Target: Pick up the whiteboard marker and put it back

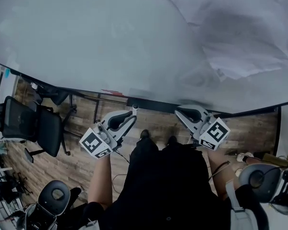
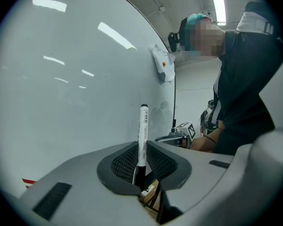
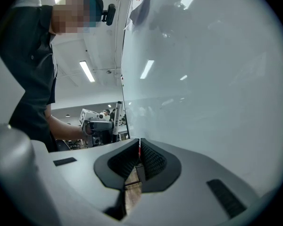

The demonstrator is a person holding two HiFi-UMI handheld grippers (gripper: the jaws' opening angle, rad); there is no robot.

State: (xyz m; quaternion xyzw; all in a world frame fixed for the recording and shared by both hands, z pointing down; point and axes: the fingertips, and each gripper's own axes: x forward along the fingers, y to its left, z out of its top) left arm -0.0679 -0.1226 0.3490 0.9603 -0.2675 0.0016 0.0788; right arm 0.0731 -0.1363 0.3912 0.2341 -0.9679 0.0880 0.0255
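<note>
Bright ceiling strip lights (image 2: 218, 4) throw streaks of glare across the whiteboard (image 2: 61, 102). Both gripper views bend and darken at the edges. The head view is soft and hazy.

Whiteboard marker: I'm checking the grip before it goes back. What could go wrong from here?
The left gripper pinches the whiteboard marker only by its lower part, so the long free barrel may pivot or slip. That free end stands close to the whiteboard; a bump there could lever it loose.

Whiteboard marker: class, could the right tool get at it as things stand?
Probably yes. The marker stands upright, clamped in the left tool, top bare; nothing lies between the tools. The right tool is shut, so must open first.
</note>
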